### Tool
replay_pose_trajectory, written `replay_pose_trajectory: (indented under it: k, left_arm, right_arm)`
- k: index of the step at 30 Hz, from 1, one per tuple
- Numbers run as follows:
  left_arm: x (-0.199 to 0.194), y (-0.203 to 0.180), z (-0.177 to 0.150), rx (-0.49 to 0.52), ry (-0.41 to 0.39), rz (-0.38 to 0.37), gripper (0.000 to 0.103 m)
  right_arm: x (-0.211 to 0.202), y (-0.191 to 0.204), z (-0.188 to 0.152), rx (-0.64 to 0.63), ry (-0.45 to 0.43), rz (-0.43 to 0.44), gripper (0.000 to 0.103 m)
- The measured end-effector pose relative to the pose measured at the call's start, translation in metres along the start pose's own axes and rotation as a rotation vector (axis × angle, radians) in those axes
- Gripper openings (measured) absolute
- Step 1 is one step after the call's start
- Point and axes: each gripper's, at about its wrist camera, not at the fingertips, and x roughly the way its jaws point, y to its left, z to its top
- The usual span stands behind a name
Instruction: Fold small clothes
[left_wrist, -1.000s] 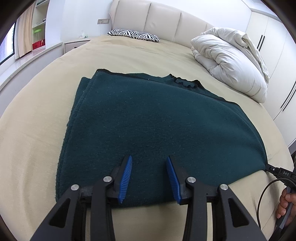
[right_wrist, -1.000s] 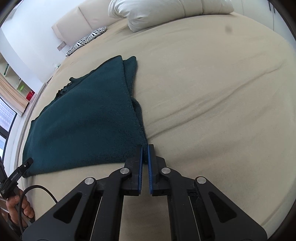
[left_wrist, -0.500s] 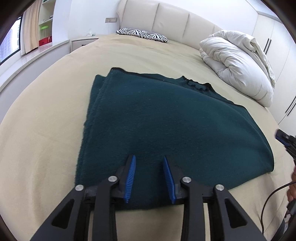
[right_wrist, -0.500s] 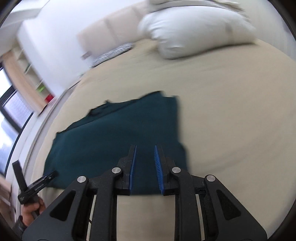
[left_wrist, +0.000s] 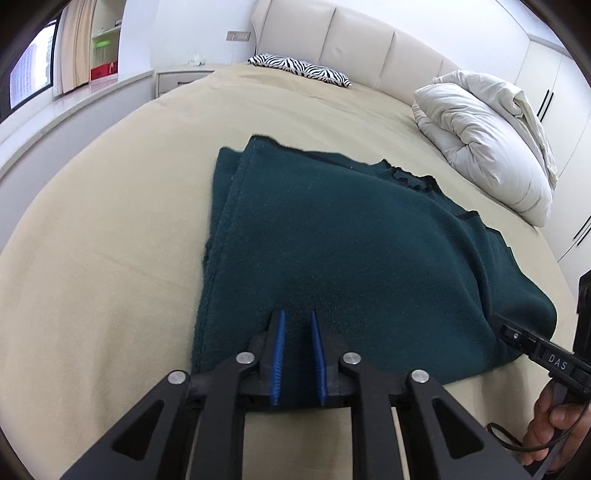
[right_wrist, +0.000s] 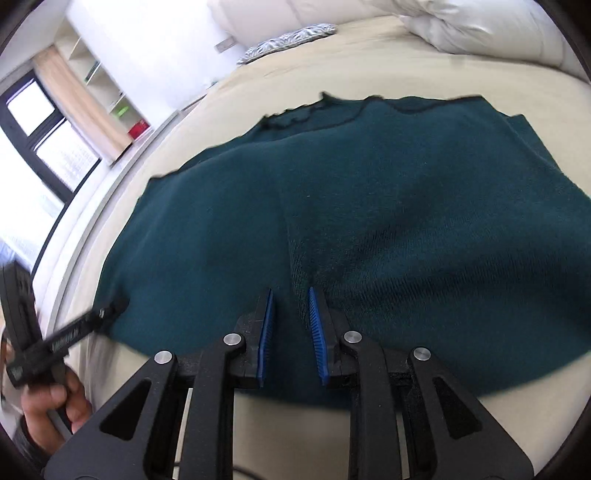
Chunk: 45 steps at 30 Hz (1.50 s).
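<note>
A dark green knit garment (left_wrist: 351, 251) lies folded flat on the beige bed (left_wrist: 110, 221). My left gripper (left_wrist: 297, 314) is low over its near edge, toward the left side. Its jaws are closing, with green fabric between the blue pads and a narrow gap still showing. My right gripper (right_wrist: 291, 291) hovers over the middle of the garment (right_wrist: 369, 203) near the front edge, open, with a soft ridge of cloth under the gap. One of the right gripper's fingers (left_wrist: 532, 347) shows at the garment's right corner. The left gripper's finger (right_wrist: 81, 326) reaches the left corner.
A white bundled duvet (left_wrist: 487, 140) lies at the bed's far right and a zebra cushion (left_wrist: 299, 68) sits by the padded headboard. A hand (right_wrist: 55, 406) holds the left gripper's handle. A window ledge runs along the left and wardrobe doors stand on the right.
The right gripper opened, let go of the garment's right corner and swung left over its middle. The left gripper's jaws narrowed and it shifted a little toward the garment's left side.
</note>
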Motion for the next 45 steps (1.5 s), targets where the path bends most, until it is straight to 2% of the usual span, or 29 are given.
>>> replay_pose_trajectory:
  k: [1,3,6,9,10,12,13,16,17,19,21,22,23,24,31,36,40,42,45]
  left_arm:
    - [-0.004,-0.003,0.002,0.009,-0.018,0.006,0.035]
    - [-0.008,-0.009,0.007,0.029,-0.05,0.014,0.041]
    - [0.0,-0.015,0.015,0.052,-0.045,0.023,0.042]
    - [0.019,-0.013,0.016,0.063,0.004,0.049,0.042]
    - [0.025,-0.011,0.015,0.062,0.015,0.05,0.042]
    - [0.026,-0.012,0.012,0.069,-0.002,0.053,0.044]
    - [0.026,-0.013,0.011,0.075,-0.005,0.058,0.045]
    - [0.028,-0.017,0.01,0.093,-0.005,0.069,0.048]
    - [0.028,-0.017,0.009,0.097,-0.006,0.07,0.048]
    - [0.028,-0.016,0.008,0.098,-0.008,0.067,0.049]
    - [0.029,-0.015,0.007,0.097,-0.01,0.062,0.05]
    - [0.03,-0.014,0.007,0.097,-0.011,0.061,0.05]
    - [0.03,-0.014,0.007,0.097,-0.014,0.06,0.05]
    - [0.03,-0.014,0.006,0.097,-0.015,0.061,0.05]
    - [0.03,-0.013,0.007,0.092,-0.019,0.054,0.051]
    - [0.029,-0.013,0.007,0.092,-0.024,0.051,0.051]
    - [0.031,-0.015,0.006,0.098,-0.031,0.05,0.054]
    - [0.031,-0.015,0.006,0.098,-0.032,0.047,0.054]
    - [0.031,-0.014,0.006,0.092,-0.032,0.037,0.055]
  right_arm:
    - [-0.004,0.003,0.002,-0.025,0.012,-0.013,0.02]
    - [-0.017,0.002,0.006,-0.039,-0.02,-0.05,0.019]
    - [-0.039,-0.028,0.025,0.036,-0.121,-0.133,0.02]
    - [-0.051,-0.062,0.043,0.141,-0.187,-0.157,0.023]
    - [-0.054,-0.075,0.048,0.162,-0.205,-0.176,0.025]
    - [-0.058,-0.094,0.056,0.199,-0.232,-0.215,0.049]
    - [-0.059,-0.104,0.06,0.219,-0.244,-0.221,0.05]
    - [-0.053,-0.13,0.069,0.203,-0.19,-0.233,0.05]
    - [-0.043,-0.127,0.07,0.192,-0.154,-0.232,0.05]
    - [-0.022,-0.127,0.077,0.144,-0.086,-0.261,0.046]
    - [-0.016,-0.124,0.081,0.102,-0.079,-0.304,0.028]
    - [-0.015,-0.125,0.084,0.103,-0.075,-0.306,0.022]
    - [-0.012,-0.131,0.085,0.111,-0.07,-0.303,0.008]
    - [-0.014,-0.137,0.088,0.137,-0.07,-0.29,0.004]
    - [-0.026,-0.166,0.083,0.214,-0.129,-0.347,0.001]
    - [-0.032,-0.177,0.081,0.274,-0.167,-0.336,0.002]
    - [-0.052,-0.172,0.08,0.282,-0.231,-0.196,0.003]
    - [-0.067,-0.172,0.081,0.292,-0.294,-0.183,0.006]
    - [-0.065,-0.182,0.093,0.324,-0.269,-0.11,0.015]
